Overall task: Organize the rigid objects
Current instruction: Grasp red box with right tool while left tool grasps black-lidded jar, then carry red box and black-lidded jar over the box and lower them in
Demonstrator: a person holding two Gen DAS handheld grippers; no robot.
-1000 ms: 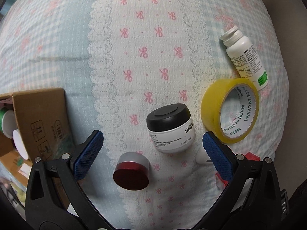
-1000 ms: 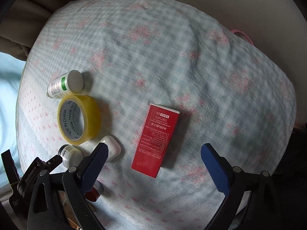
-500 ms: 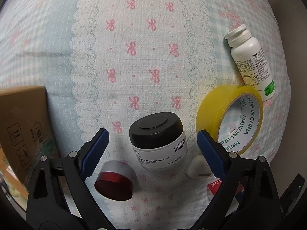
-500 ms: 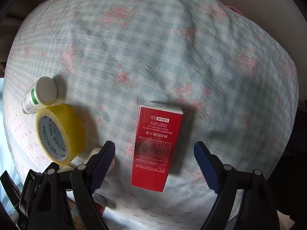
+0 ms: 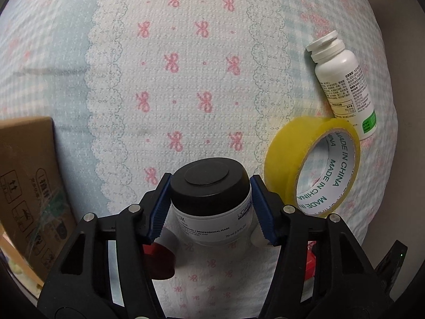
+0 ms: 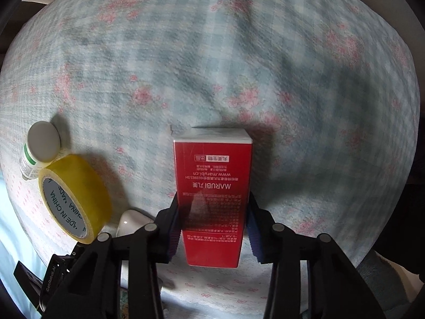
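Progress is looking early to me: most of the things are lying loose on the bed [image 5: 186, 53], and I am only now taking hold of two of them.

My left gripper [image 5: 209, 207] is closing around the jar [image 5: 212, 202], its blue pads pressing on either side of the black lid and white body; the jar is sitting upright on the bedspread, near the camera. My right gripper [image 6: 212, 223] is clamping the red box [image 6: 213, 194] by its long sides, the box lying flat and pointing away from me. Whether either one is lifting off the cover yet, I cannot tell.

Waiting for their turn are the tape [image 5: 313, 164], standing on edge just right of the jar, and the bottle [image 5: 345, 87], lying on its side beyond the tape and touching it. A red-lidded tin [image 5: 162, 260] is peeking out under my left gripper, and a small white case [image 6: 130, 220] is lying between the tape and the box.

At the left edge a carton [image 5: 29, 186] is showing, and I am judging that to be where things are going; its inside is hidden in these views. So I am reckoning two items in hand, four left to fetch, and nothing visibly put away.
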